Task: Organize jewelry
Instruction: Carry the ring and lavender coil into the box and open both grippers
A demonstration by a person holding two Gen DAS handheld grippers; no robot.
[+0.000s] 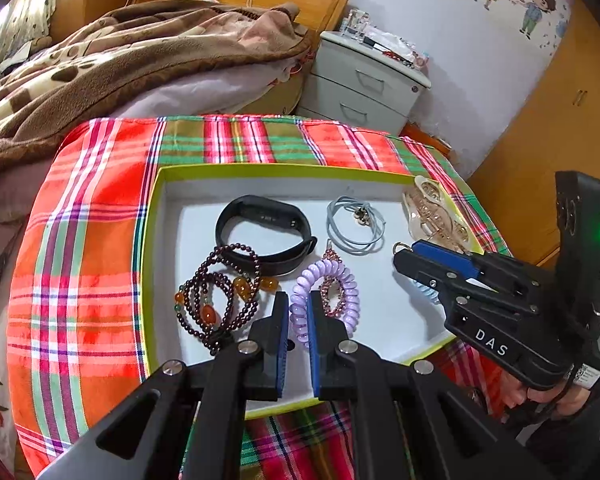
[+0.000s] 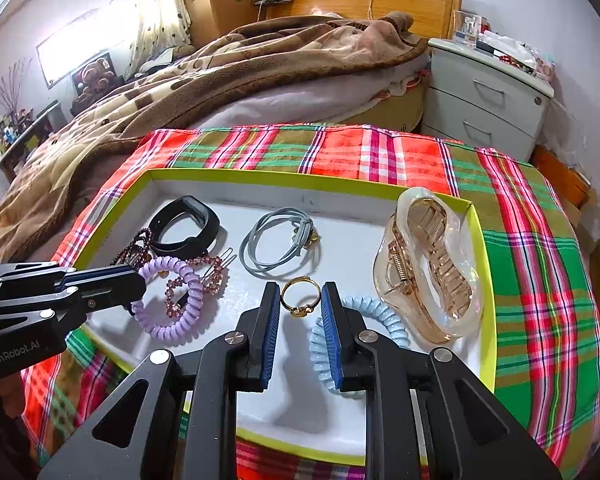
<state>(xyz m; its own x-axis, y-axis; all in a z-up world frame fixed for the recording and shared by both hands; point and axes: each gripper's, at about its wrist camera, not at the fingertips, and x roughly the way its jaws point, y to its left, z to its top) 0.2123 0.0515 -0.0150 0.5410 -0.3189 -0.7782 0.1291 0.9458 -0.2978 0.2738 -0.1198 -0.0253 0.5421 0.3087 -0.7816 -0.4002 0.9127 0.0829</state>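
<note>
A white tray with a yellow-green rim (image 1: pixel 260 170) (image 2: pixel 260 178) lies on a plaid cloth. My left gripper (image 1: pixel 300 300) (image 2: pixel 138 276) is shut on the left side of a purple coil hair tie (image 1: pixel 340 276) (image 2: pixel 180 320), which rests low in the tray around a pink beaded clip (image 1: pixel 332 292) (image 2: pixel 196 276). My right gripper (image 2: pixel 300 290) (image 1: pixel 400 254) is shut on a gold ring (image 2: pixel 298 298) (image 1: pixel 399 246) just above the tray floor. A light blue coil tie (image 2: pixel 380 320) lies under its right finger.
Also in the tray are a black wristband (image 1: pixel 264 224), a dark red bead bracelet (image 1: pixel 216 300), a grey hair tie (image 2: pixel 276 244) and a clear amber claw clip (image 2: pixel 428 264). Beyond the plaid cloth (image 2: pixel 380 156) are a bed with a brown blanket (image 2: pixel 220 72) and a grey nightstand (image 2: pixel 488 96).
</note>
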